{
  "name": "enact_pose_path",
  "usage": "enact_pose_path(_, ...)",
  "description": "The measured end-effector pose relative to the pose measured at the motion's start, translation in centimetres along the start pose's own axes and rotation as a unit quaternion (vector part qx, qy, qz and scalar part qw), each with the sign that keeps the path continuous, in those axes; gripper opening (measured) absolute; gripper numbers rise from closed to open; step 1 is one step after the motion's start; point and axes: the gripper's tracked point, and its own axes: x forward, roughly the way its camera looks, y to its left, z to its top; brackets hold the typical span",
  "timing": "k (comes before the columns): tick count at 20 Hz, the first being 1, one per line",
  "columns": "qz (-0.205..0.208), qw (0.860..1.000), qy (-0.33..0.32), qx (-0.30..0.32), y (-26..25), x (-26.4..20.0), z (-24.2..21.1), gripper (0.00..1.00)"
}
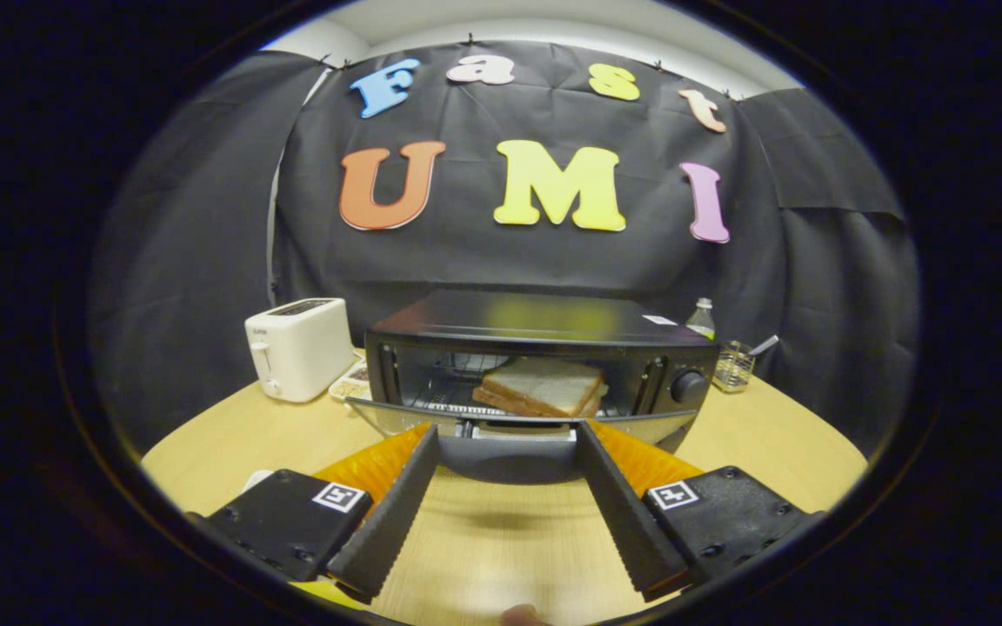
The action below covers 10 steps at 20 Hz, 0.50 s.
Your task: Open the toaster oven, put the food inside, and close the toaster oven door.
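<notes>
A pale wooden surface (501,539) is shown carrying the whole arrangement, largest items first. At its middle a black toaster oven (541,356) is seen with its door (510,435) swung down and forward, so that the cavity and its wire rack are exposed. The food, a stack of sliced bread (544,387), is seen lying flat on the rack inside the cavity, toward its right half, behind the lowered door. A control knob (689,386) is visible on the right front panel of the oven. To the left of the oven a white pop-up toaster (298,348) is placed upright, with a small tray (350,382) lying between it and the oven. Behind the right rear corner of the oven a bottle (702,318) is seen, and beside it a small wire basket (734,366) from which a utensil handle projects. The tongs (508,428) are held spread apart, nothing being gripped; their fingertips are seen at the front edge of the lowered door, one to each side of its middle, though contact with the door cannot be confirmed.
</notes>
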Motion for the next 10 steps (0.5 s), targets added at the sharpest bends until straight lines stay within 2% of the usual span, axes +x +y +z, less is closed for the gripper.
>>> enact_pose_path(6,-0.01,0.999,-0.041,-0.007,-1.2,-3.3,4.9,1.0)
enact_pose_path(10,-0.009,0.999,-0.049,0.014,-2.3,-6.7,8.8,1.0)
